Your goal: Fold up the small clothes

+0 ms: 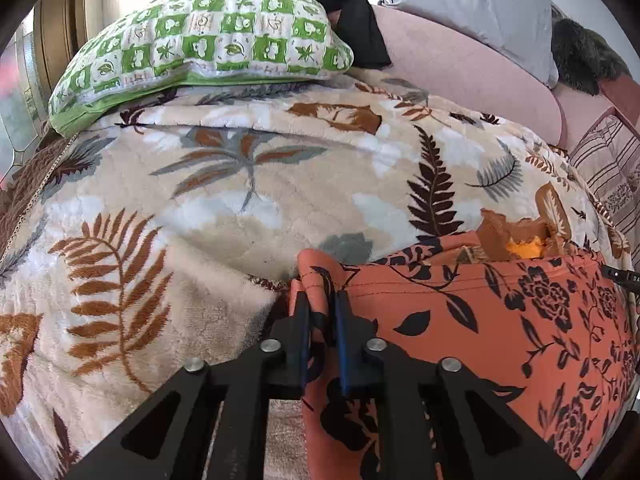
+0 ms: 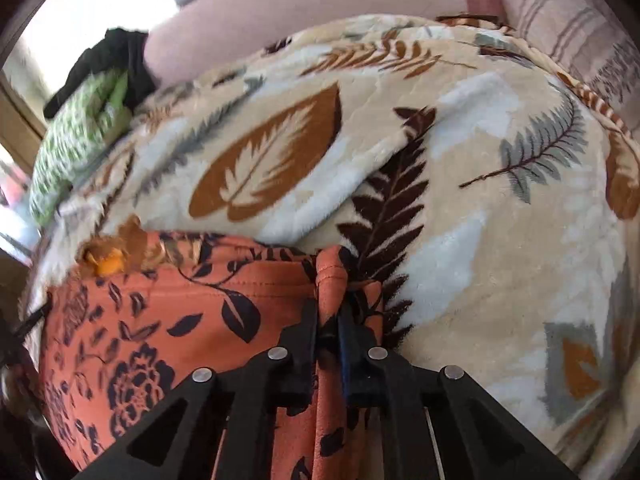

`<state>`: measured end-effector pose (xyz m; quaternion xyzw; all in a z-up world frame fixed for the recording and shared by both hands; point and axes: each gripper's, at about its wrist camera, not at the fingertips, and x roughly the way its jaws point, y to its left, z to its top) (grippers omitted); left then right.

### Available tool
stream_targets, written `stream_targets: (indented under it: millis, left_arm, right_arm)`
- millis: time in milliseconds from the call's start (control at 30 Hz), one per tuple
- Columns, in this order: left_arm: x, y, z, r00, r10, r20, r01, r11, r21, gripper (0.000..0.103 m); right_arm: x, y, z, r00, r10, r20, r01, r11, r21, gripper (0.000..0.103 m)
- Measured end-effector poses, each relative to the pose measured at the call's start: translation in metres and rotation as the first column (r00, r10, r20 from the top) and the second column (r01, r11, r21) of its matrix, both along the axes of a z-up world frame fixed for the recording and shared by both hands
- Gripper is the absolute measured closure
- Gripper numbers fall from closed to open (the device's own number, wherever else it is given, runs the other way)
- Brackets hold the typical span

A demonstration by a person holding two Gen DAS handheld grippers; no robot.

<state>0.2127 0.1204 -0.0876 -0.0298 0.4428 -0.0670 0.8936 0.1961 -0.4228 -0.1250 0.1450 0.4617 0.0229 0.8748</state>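
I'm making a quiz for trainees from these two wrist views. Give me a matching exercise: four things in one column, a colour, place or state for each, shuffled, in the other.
Things:
1. garment
2. pillow
3. blanket
4. left gripper

Descriptions:
A. green and white checks, at the far left of the bed
B. shut on a corner of cloth
C. beige with brown and grey leaves, spread over the bed
D. orange with black flowers, lying on the near edge

Pairs: 1-D, 2-A, 3-C, 4-B
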Motion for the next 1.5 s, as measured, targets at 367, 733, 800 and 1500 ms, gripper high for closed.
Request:
stream_targets:
  millis: [367,733,800,1500]
  left_arm:
    - [-0.127,-0.026,0.064,0.987,-0.07,0.142,0.076,0.996,-0.036,0.031]
    - [-0.158,-0.047,0.024,0.998,-0.053,0.035,0.051,0.997,0.059,0.027]
    - [-0.164,-0.045,0.026,0.998,-0.046,0.049,0.044,0.998,0.042,0.024]
    - [-0.172,-0.024,0.022,0.998,0.057,0.038,-0.059,0.997,0.052,0.022]
  right_arm:
    - [-0.107,0.037,0.072,0.979,0.118,0.166,-0.171,0.919,0.355,0.029]
    - [-0.143,0.046,0.042,0.996,0.047,0.082,-0.082,0.859,0.505,0.025]
    - [-0.145,0.061,0.054,0.986,0.102,0.132,-0.157,0.833,0.53,0.024]
    - [-0.147,0.038,0.01,0.997,0.023,0.069,-0.057,0.839,0.54,0.026]
